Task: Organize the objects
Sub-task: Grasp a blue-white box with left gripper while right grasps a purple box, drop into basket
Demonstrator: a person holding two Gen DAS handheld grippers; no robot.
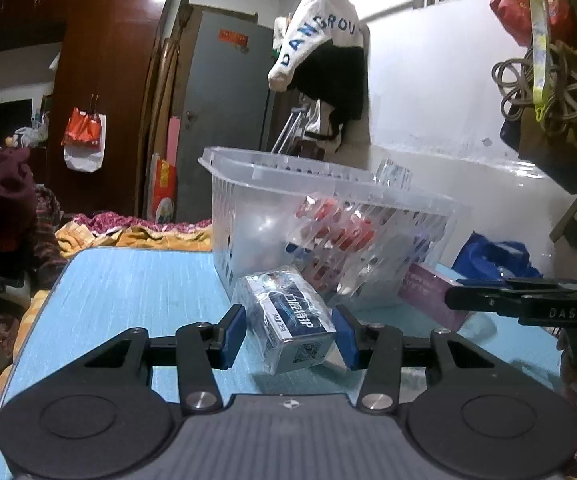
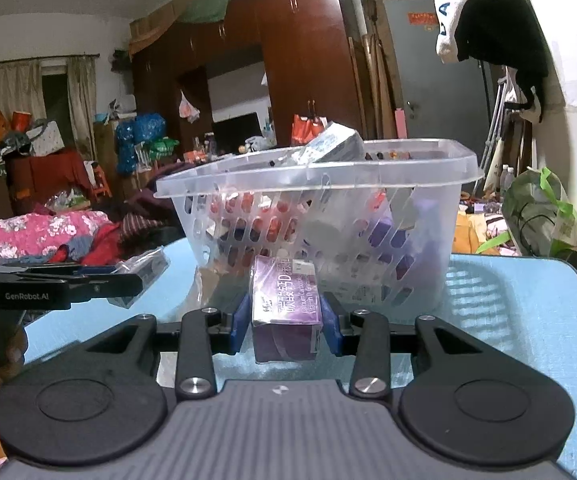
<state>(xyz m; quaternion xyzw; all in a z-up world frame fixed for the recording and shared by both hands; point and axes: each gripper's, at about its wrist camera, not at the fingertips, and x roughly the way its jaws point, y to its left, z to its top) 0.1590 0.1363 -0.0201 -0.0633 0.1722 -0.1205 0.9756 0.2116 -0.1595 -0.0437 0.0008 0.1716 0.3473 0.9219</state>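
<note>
My left hand-held gripper straddles a film-wrapped blue-and-white box on the table, just in front of the clear basket; its pads look spread, not yet pinching. My right hand-held gripper brackets a purple box by its long sides, though I cannot tell whether the pads bear on it. Both boxes seem light and stiff, the film probably slippery, so I'd squeeze the flat sides. The blue table sits in a cluttered bedroom.
</note>
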